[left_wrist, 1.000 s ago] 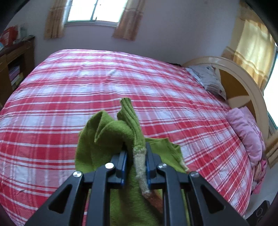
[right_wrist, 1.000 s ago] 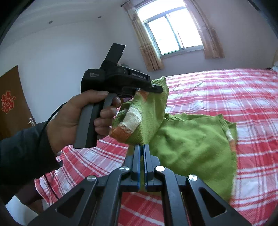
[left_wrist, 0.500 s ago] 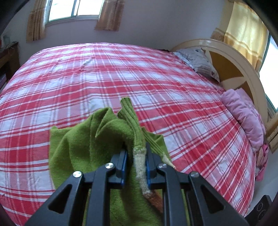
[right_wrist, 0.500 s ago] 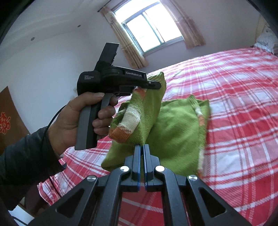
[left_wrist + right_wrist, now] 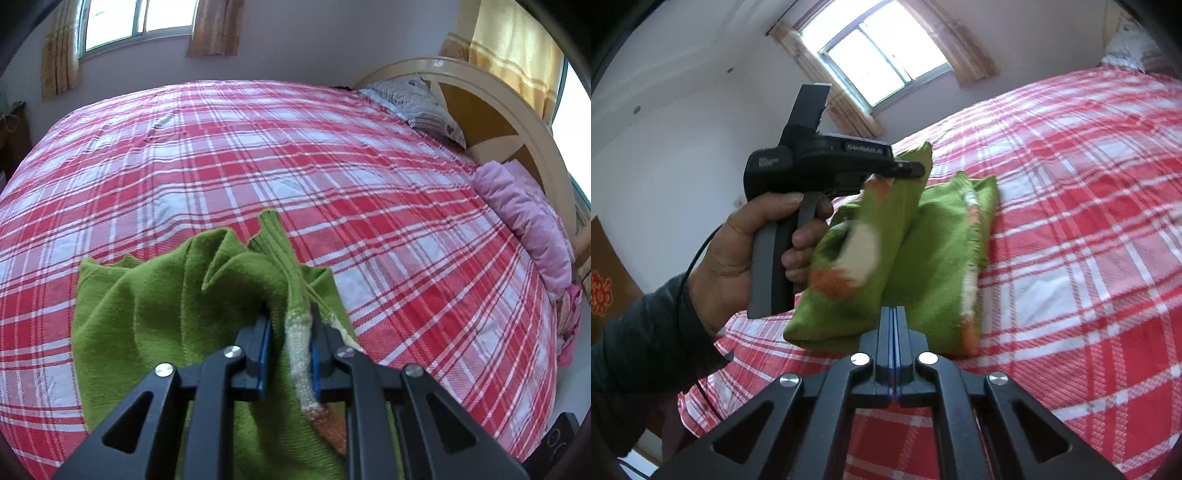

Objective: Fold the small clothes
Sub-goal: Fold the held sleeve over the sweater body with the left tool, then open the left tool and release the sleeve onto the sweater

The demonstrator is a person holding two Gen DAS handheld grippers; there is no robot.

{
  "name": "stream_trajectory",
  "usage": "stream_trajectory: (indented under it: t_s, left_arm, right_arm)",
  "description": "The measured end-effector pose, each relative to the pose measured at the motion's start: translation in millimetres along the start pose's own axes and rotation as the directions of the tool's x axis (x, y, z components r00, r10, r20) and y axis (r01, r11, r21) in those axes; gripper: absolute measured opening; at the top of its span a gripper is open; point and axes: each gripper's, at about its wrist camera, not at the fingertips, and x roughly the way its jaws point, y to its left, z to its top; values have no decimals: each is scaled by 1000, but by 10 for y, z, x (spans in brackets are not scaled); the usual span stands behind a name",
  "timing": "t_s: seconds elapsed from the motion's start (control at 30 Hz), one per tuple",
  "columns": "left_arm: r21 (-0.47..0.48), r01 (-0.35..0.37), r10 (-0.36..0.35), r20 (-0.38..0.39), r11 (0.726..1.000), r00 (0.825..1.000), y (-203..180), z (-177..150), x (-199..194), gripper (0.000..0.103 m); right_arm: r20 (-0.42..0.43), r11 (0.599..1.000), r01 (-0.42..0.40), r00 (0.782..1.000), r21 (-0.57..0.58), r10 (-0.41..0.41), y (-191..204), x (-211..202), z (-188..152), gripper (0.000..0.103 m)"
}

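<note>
Left gripper (image 5: 288,332) is clamped on one bunched edge of the green knit garment (image 5: 155,317). Right gripper (image 5: 894,328) has its jaws fully closed together; whether it pinches any cloth cannot be told. The one garment hangs folded, its lower part resting on the red plaid bedspread (image 5: 258,155). Two pillows (image 5: 417,99) lie at the headboard (image 5: 517,122). One left hand (image 5: 738,251) is visible.

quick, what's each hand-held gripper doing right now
left hand-held gripper: shut on the green knit garment.
right hand-held gripper: shut; whether it pinches the garment cannot be told.
</note>
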Motion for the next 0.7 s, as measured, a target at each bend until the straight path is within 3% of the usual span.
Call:
stream_trajectory:
  t_s: [0.2,0.37,0.6,0.7]
  left_arm:
    - [55,-33,33,-2,998,999,-179,-76,123,17]
    - [60,-59,60,-11,996,998,-292,-108,262,18]
    - [110,-105,106,-3,988,994,-505,-137,353,20]
    - [135,-63,54,75,989,996,-644,-128,51,20]
  right_arm:
    - [-7,992,-9,1000,127,10,-261,-23,-31,0]
    - [44,976,15,999,217,-25,-412,-70,-86,0]
    - [105,985,20,994,173,-39,-339,-155,-169,1]
    - [101,985,31,994,171,-49,-337,-157,-180,1]
